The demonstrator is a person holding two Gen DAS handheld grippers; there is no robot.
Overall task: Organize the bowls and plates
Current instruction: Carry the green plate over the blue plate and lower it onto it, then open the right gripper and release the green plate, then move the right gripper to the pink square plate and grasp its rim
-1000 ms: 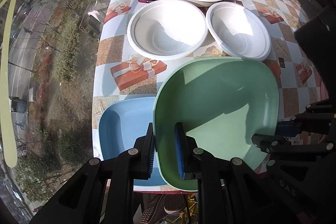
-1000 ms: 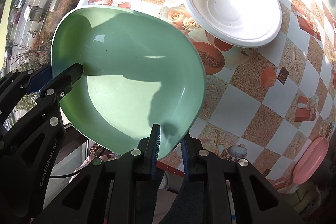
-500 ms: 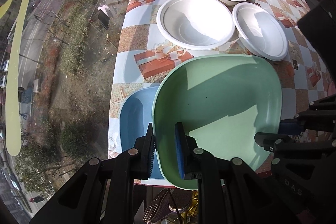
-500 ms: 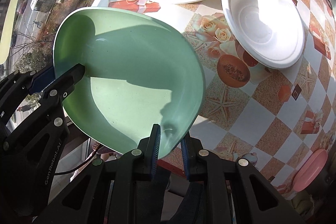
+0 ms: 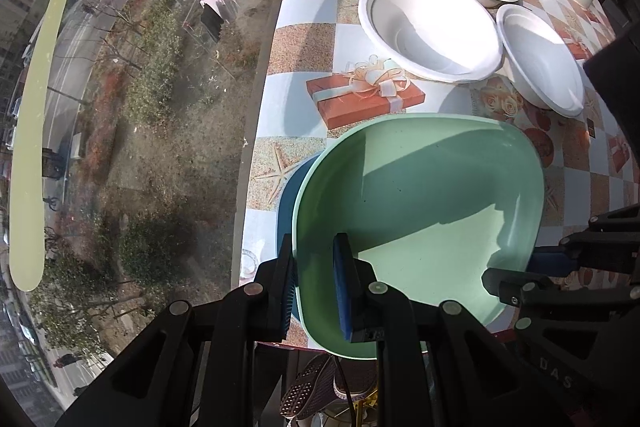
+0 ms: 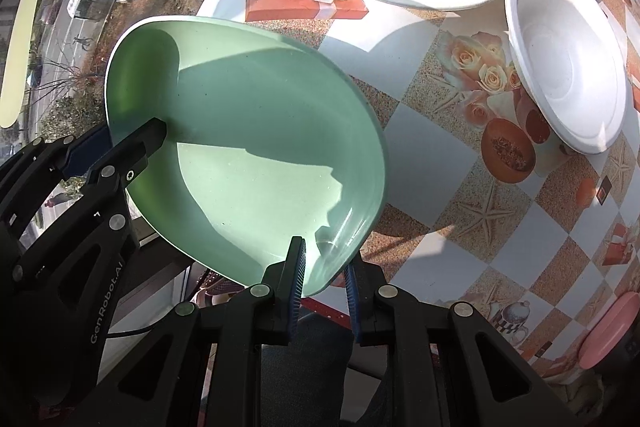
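Green plate point(image 5: 432, 219) is riding between both grippers at the near edge of the table, and it has slid over toward the window side: a second ago the blue plate point(image 5: 290, 195) beside it lay wide open to the left wrist camera, and now only a dark sliver peeks out along the green rim. My read is that the green one is being lined up to stack on the blue, though it is not set down yet.

Nearest the left camera, the left gripper point(image 5: 314, 281) has its jaws clamped on the plate's near rim, 1 pad outside and 1 inside the wall. On the adjacent edge the right gripper point(image 6: 323, 285) is pinched on the rim the same way, so the plate hangs between 2 grips.

The plate faces up with its hollow open to both cameras. It is a rounded square, so no strong long axis shows. In the right wrist view it looks tipped, but the fisheye may be exaggerating that.

Further out, the patterned tablecloth point(image 5: 304, 99) lies bare between the plate and 3 white bowls point(image 5: 430, 27), which sit close together, their rims touching or nearly so, and look untouched. Far off to the right, a pink dish point(image 6: 610, 327) sits at the table's edge
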